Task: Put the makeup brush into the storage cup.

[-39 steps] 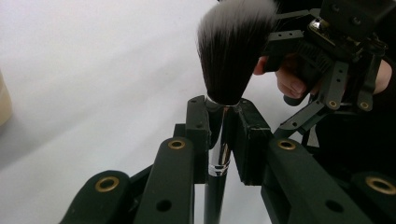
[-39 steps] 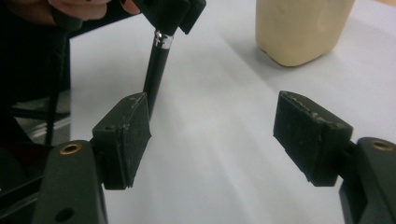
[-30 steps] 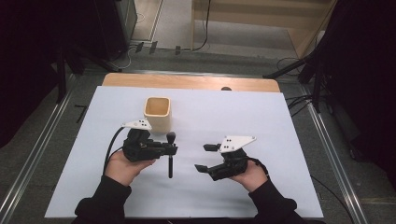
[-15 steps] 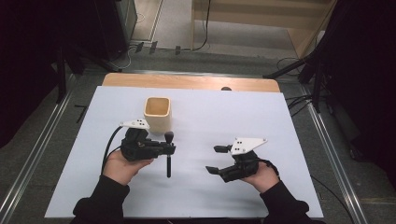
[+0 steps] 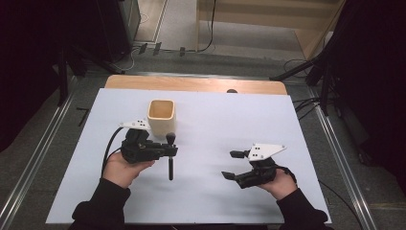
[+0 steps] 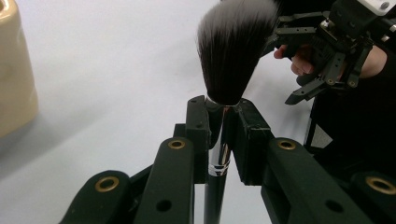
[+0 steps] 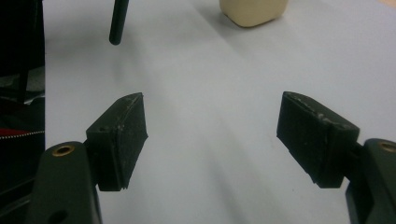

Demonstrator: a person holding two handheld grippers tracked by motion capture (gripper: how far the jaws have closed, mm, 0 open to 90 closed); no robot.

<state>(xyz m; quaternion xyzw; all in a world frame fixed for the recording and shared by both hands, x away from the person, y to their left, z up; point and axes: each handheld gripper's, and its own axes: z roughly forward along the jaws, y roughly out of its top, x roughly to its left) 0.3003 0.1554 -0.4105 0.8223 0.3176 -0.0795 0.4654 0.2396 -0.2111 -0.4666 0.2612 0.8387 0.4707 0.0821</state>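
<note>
In the left gripper view we lose the brush (image 6: 229, 56) handle below the frame's bottom edge, and the beige cup (image 6: 14, 70) is cropped at left

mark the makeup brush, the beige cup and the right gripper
makeup brush (image 6: 231, 51), left gripper view, on the bristle head.
beige cup (image 5: 161, 120), high view, on its front wall.
right gripper (image 7: 212, 140), right gripper view, midway between its open fingertips.

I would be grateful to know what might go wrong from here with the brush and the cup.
The left gripper pinches the brush only at its narrow ferrule, so it might swivel or slip. The cup stands close behind; a careless swing could tip it. The right gripper is open and apart, offering no support.
</note>
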